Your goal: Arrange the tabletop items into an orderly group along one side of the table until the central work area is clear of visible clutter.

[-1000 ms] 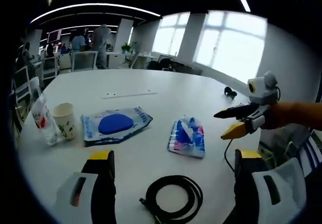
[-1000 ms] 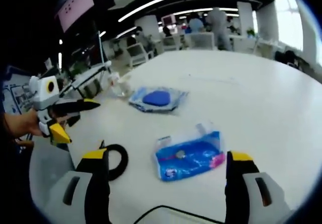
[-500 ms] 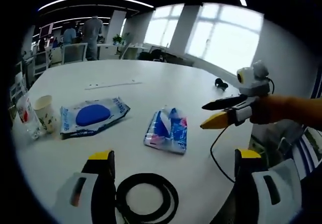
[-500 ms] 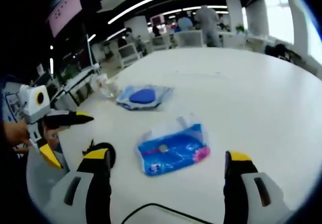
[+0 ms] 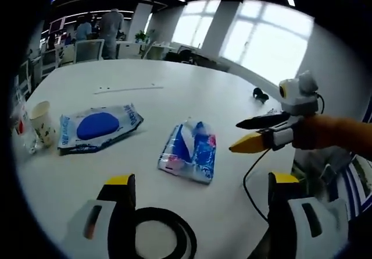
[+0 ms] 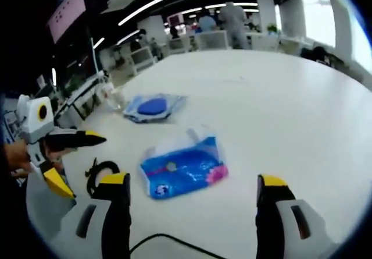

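- Paper cup (image 5: 43,121) upright at far left edge of white table (image 5: 192,105), contents not visible; clear plastic bottle (image 5: 20,132) just beside it, red label, too blurred to read the fill.
- Wipes pack with blue oval (image 5: 97,128) lies flat, left of centre.
- Blue-pink tissue pack (image 5: 189,152) flat mid-table, right of the wipes pack, well apart from it.
- Black coiled cable (image 5: 157,240) at near edge, next to the left jaw.
- Left gripper (image 5: 200,203): jaws wide, empty, hovering above the near table edge.
- Right gripper (image 6: 192,203): jaws wide, empty, tissue pack just ahead of them; in the left gripper view it comes in from the right, hand-held, tips apart.
- Small black object (image 5: 260,95) at far right edge, can't identify.
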{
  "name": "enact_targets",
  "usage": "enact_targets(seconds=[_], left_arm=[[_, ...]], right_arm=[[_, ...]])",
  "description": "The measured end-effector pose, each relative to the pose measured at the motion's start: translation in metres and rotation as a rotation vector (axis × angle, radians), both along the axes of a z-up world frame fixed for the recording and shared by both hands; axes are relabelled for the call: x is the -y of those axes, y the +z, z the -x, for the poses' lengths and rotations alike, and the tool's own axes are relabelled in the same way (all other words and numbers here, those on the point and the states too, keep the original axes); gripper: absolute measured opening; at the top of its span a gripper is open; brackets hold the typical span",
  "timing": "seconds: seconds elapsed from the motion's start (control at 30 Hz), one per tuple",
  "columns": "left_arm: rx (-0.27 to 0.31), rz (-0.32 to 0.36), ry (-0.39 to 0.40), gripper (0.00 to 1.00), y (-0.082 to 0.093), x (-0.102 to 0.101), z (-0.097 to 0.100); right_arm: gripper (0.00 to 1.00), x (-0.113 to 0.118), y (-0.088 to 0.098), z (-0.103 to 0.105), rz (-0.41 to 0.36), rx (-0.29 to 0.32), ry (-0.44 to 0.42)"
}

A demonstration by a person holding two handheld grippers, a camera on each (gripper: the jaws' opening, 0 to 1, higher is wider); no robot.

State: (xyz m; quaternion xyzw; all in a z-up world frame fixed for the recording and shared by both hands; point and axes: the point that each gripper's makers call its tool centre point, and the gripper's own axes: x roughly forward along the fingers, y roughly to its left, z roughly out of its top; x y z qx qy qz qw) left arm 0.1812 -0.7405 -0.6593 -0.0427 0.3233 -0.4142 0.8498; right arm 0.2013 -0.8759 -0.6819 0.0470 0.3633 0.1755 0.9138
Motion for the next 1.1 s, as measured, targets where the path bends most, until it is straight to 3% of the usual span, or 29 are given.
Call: enact_targets(seconds=[0.6, 1.1], left_arm=[[-0.051, -0.087, 0.062, 0.81, -0.031, 0.011, -0.015], [-0.143, -0.168, 0.14, 0.76, -0.059, 0.018, -0.03]], right_arm=[[0.81, 0.013, -0.019, -0.01, 0.001, -0.042, 0.015], [0.74, 0.017, -0.028, -0.035, 0.016, -0.069, 0.041]])
